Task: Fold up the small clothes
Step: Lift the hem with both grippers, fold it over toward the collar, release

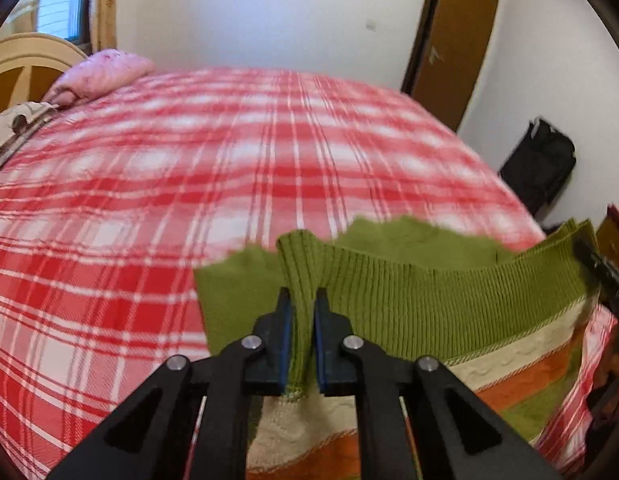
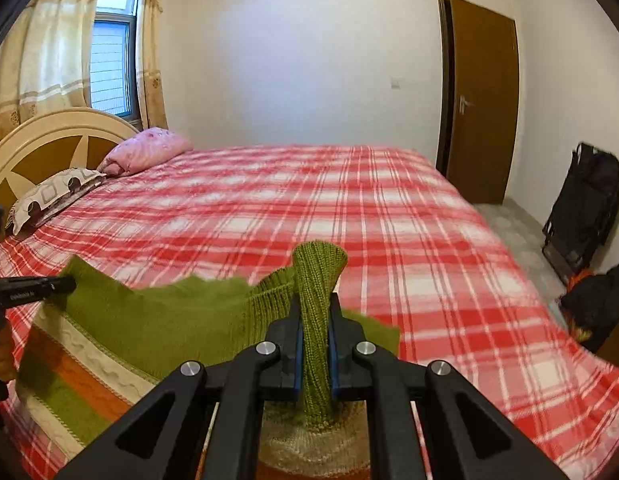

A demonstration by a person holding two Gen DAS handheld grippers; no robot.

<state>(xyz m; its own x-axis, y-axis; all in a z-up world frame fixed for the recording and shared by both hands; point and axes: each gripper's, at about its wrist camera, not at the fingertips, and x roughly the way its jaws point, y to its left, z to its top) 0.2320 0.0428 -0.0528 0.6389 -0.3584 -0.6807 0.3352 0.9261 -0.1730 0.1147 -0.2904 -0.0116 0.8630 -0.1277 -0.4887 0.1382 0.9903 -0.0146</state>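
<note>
Green ribbing: the ribbed hem of a small striped knit sweater (image 1: 449,292) is pinched at both ends and held up off the bed.
Left gripper (image 1: 301,300): narrow, its blue pads clamped on a bunched fold of the hem at 6 o'clock in the left wrist view.
Right gripper (image 2: 315,316): narrow too, gripping the hem's other corner, which stands up between the jaws at 6 o'clock in the right wrist view.
Sweater's place: stretched between the two grippers over the near edge of the red plaid bedspread (image 1: 189,160); its cream and orange stripes hang below the green band.
Done so far: the garment looks picked up and spread by its hem; no crease or fold is visible yet.
Left to do: by this judgement nearly all of it, namely laying the knit flat, turning the sides in and doubling it over.
Elsewhere: pink pillow (image 2: 147,152) at 10 o'clock by the headboard, brown door (image 2: 483,100) at 2 o'clock, black bag (image 2: 585,208) against the wall at 3 o'clock.
</note>
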